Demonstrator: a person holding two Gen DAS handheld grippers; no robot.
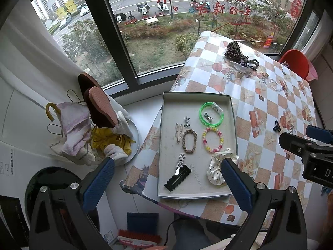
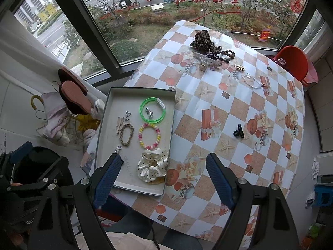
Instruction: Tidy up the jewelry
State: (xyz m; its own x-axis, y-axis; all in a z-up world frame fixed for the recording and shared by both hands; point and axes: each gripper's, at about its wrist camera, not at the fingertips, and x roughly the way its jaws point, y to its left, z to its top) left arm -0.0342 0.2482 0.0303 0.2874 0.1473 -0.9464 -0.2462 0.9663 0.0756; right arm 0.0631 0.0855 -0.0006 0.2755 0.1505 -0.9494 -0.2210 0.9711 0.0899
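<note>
Bracelets, clips and a scrunchie are seen laid in the tray at the table's left edge; both claws are held wide open, empty

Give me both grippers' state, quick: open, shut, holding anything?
Left gripper: open, holding nothing, above the tray.
Right gripper: open, holding nothing, over the tray's near corner.

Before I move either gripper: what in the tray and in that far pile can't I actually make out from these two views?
- Black scalloped clip: in the right wrist view, hidden behind that gripper's left finger.
- White dotted scrunchie: partly covered by the left gripper's finger in the left wrist view.
- Far pile under the leopard scrunchie: tangled, too small to count.
- Charms inside the green bangle: too small to identify.
</note>
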